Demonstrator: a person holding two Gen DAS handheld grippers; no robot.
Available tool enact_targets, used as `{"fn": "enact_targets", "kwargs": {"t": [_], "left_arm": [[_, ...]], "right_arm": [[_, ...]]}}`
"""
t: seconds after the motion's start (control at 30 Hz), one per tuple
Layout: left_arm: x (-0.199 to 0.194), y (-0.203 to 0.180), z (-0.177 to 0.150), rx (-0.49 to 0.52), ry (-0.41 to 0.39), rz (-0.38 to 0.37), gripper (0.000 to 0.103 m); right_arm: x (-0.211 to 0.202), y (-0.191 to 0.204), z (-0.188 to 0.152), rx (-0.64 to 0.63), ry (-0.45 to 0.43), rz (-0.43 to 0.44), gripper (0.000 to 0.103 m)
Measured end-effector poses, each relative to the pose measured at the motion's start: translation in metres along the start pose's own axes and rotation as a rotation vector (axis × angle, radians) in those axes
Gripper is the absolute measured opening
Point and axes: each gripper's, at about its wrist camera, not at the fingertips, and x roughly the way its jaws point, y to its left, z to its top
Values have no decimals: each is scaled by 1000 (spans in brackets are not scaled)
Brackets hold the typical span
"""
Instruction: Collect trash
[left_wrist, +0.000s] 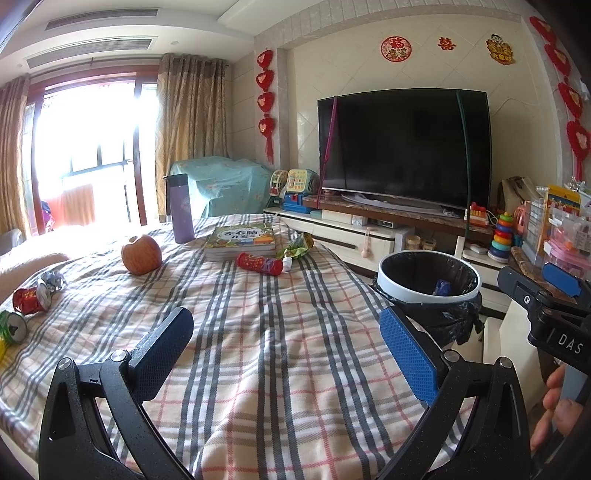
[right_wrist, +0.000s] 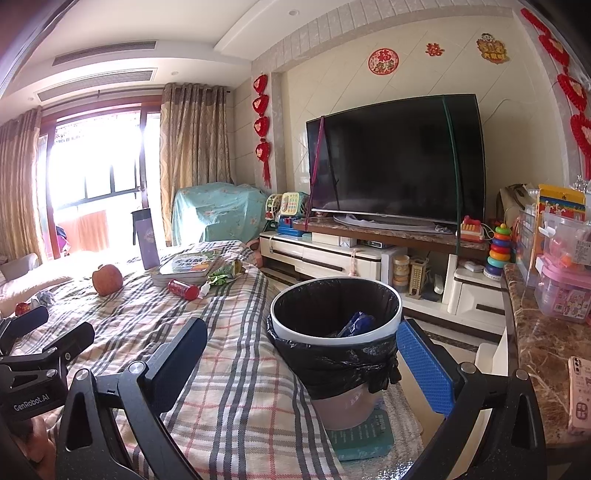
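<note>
A white trash bin (right_wrist: 334, 314) with a black liner stands beside the table's right edge; a blue wrapper (right_wrist: 356, 323) lies inside. It also shows in the left wrist view (left_wrist: 428, 278). On the plaid tablecloth (left_wrist: 266, 332) lie a red can (left_wrist: 258, 263), a green wrapper (left_wrist: 297, 248), a crushed red can (left_wrist: 27, 298), foil (left_wrist: 53, 278) and a green can (left_wrist: 13, 326). My left gripper (left_wrist: 284, 339) is open and empty over the cloth. My right gripper (right_wrist: 301, 354) is open and empty, its jaws on either side of the bin.
An apple (left_wrist: 141, 254), a purple bottle (left_wrist: 181, 210) and stacked books (left_wrist: 242, 242) sit on the table. A TV (left_wrist: 404, 147) on a low cabinet stands behind. A marble counter (right_wrist: 546, 354) with plastic boxes and a phone (right_wrist: 580, 395) is at the right.
</note>
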Motion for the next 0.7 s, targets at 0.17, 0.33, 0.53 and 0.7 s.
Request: {"fn": "enact_targets", "kwargs": {"t": [0.17,0.33,0.53,0.7], "left_arm": [[1,0,0,-1,3,-2,103],[2,-2,-2,1,7,-7,103],[3,-3,-3,1,8,-12,103],[9,0,-3,-7,20,-29,103]], "right_arm": [[0,1,-1,2,3,3,103],[1,0,-1,5,8,5,103],[5,-1,-2,13,24,9,103],[9,0,-2,16,38,16,103]]}}
